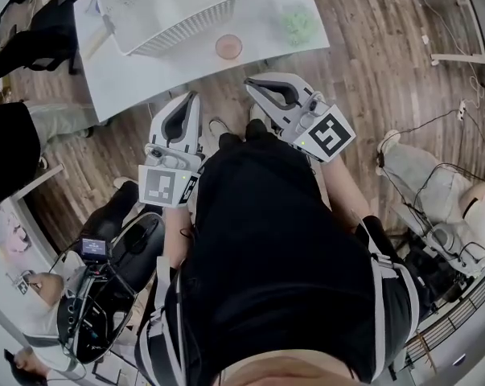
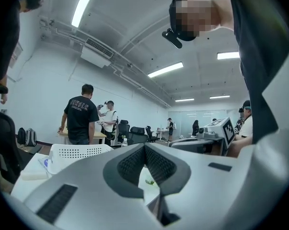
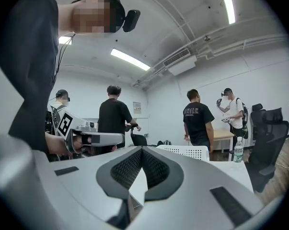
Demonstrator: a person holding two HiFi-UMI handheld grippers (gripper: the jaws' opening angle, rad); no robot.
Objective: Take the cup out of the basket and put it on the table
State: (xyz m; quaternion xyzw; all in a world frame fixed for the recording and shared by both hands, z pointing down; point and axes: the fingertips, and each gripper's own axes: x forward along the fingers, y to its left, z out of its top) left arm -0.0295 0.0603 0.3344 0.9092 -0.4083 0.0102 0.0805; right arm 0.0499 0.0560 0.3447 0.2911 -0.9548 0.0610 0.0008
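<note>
A small pink cup (image 1: 228, 47) stands on the white table (image 1: 145, 79), just in front of the white slatted basket (image 1: 170, 6). Neither gripper touches it. Both grippers are held close to my body, short of the table's near edge. My left gripper (image 1: 195, 95) is shut with nothing in it, its pads meeting tip to tip (image 2: 144, 145). My right gripper (image 1: 248, 81) is likewise shut and empty (image 3: 142, 148). The basket (image 2: 77, 153) shows beyond the left jaws, and the basket (image 3: 187, 151) also shows past the right ones. The cup is hidden in both gripper views.
A green crumpled thing (image 1: 298, 21) lies at the table's right end. A black chair (image 1: 41, 30) stands at the table's left. Cables and gear (image 1: 443, 215) cover the floor to my right. Several people stand behind the table, beside a water bottle (image 3: 238, 152).
</note>
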